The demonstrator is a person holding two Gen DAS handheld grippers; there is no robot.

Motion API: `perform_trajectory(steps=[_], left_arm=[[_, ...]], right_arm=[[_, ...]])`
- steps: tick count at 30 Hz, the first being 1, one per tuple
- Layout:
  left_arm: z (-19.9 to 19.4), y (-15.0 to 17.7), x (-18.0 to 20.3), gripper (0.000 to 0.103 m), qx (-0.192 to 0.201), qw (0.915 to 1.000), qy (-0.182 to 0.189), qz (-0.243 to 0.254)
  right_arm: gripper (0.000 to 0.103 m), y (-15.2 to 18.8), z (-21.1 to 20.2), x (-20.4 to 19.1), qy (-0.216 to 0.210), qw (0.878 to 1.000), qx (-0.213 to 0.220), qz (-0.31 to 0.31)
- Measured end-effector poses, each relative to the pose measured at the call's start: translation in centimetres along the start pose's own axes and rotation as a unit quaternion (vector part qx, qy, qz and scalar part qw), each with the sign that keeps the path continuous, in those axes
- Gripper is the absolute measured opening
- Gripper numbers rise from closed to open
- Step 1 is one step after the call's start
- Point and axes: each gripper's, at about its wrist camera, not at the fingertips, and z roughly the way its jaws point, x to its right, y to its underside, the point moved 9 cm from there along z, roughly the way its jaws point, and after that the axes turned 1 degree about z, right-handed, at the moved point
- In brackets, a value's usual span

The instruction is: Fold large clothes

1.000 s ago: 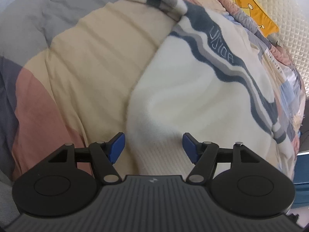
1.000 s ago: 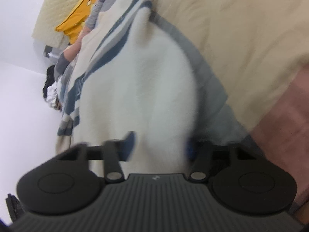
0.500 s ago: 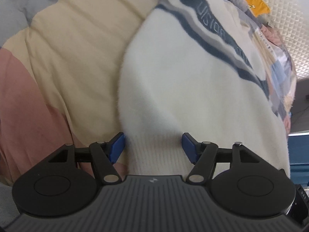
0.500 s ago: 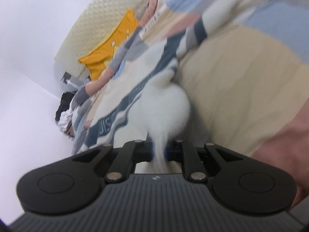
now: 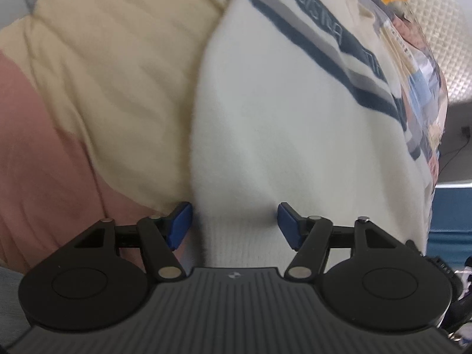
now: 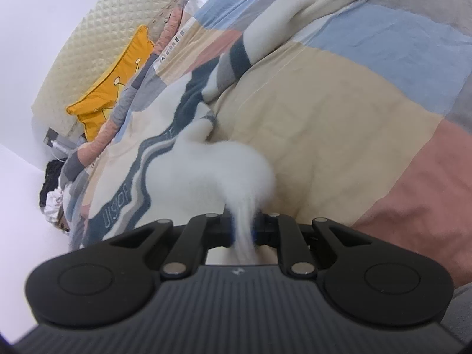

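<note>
A cream knit sweater (image 5: pixel 295 132) with dark blue and grey wavy stripes lies on a patchwork quilt (image 5: pixel 118 73). My left gripper (image 5: pixel 234 224) straddles its ribbed hem. The jaws are closing, still apart, and the blue pads do not press the knit. In the right wrist view my right gripper (image 6: pixel 243 230) is shut on a bunched corner of the sweater (image 6: pixel 206 171), lifted off the quilt (image 6: pixel 339 103). One sleeve (image 6: pixel 295 8) trails away across the bed.
A yellow pillow (image 6: pixel 109 88) leans on the quilted cream headboard (image 6: pixel 88 44). Dark and silvery clothes (image 6: pixel 50 177) are piled by the white wall. A blue surface (image 5: pixel 451 206) shows past the bed's right edge.
My right gripper shut on the sweater's corner and rose with it, pulling the fabric up. My left gripper tipped down over the hem and its jaws narrowed a little.
</note>
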Motion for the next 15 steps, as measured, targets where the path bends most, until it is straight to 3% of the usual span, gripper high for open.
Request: perform_trajectory(steps=[2,4,6,12,15], left_arm=[[0.0,-0.2,0.5,0.056,0.016,0.9997,-0.013,0.014],[0.1,0.1,1.2,0.03,0.019,0.9994,-0.014,0.026],[-0.4,-0.1,2.0,0.012,0.03,0.9982,-0.019,0.048],[-5.6,-1.5,2.8,0.009,0.086,0.9916,-0.001,0.097],[-7.6,-1.4,2.0,0.008,0.088,0.9917,-0.001,0.093]], right_arm=[[0.013,0.2,0.0,-0.1,0.004,1.0,-0.001,-0.005],[0.013,0.3,-0.4,-0.1,0.0,1.0,0.0,0.006],[0.013,0.2,-0.8,-0.4,-0.006,1.0,0.005,0.011],[0.013,0.1,-2.3,-1.8,-0.036,0.999,0.013,0.003],[0.013,-0.1,-3.4,-2.7,-0.044,0.999,0.019,-0.023]])
